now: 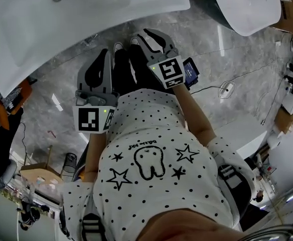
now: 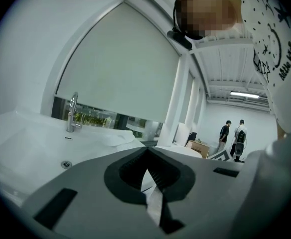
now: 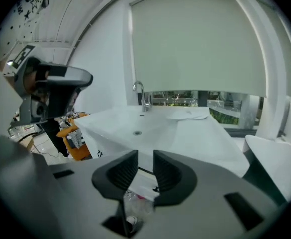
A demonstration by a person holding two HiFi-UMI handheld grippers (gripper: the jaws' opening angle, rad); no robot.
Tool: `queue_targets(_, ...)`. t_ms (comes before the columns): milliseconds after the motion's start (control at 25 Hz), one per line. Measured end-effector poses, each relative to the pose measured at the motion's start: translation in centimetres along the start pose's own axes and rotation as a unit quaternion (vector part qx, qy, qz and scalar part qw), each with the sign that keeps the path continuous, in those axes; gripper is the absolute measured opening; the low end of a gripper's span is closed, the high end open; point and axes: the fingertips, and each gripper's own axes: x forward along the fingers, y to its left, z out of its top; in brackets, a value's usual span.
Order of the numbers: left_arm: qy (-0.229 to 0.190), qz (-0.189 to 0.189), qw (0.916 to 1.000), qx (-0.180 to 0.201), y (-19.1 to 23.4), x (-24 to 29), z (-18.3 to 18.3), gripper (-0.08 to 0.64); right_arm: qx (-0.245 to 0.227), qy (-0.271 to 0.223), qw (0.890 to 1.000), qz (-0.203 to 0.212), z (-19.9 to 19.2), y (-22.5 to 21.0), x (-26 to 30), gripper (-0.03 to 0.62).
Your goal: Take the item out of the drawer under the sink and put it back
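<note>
The right tool [image 3: 145, 158] has its jaws apart with a clear gap, and they press on nothing. Low in that gap, close to the tool, sits a clear crinkly packet [image 3: 135, 204] with a bit of pink in it. I think this is the item. It is loose, not gripped. Just past it is a white part [image 3: 144, 180] under the sink [image 3: 180, 128]. That may be the drawer, but I cannot tell if the packet lies inside it.

The left tool [image 2: 146, 152] is clenched, its tips touching, with nothing in it.

The packet looks light, soft and slippery. It would crumple, and it could slide out of a weak grip. I would pinch it at a thick fold near its middle, gently but tight enough to keep it.

Only the right gripper view shows the packet. In the head view the spotted shirt [image 1: 151, 149] and both tools hide it, but that view shows the two tools side by side over the grey floor [image 1: 227, 49], near the sink. The left gripper view shows the tap [image 2: 72, 112] on the left and two people [image 2: 233, 136] far off on the right.
</note>
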Motion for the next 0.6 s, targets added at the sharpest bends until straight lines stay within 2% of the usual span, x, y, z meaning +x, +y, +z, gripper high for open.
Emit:
queue_targets(400,0.011,-0.022,0.9997,0.003,-1.0,1.3,-2.0,-0.005,0.050,0.045,0.997,-0.030,-6.6,-1.8,5.8,0.156)
queue_targets(600,0.021,-0.037,0.9991,0.002,-1.8,1.0,-2.6,-0.005,0.073,0.083,0.992,-0.059,-10.7,-2.4,9.1,0.161)
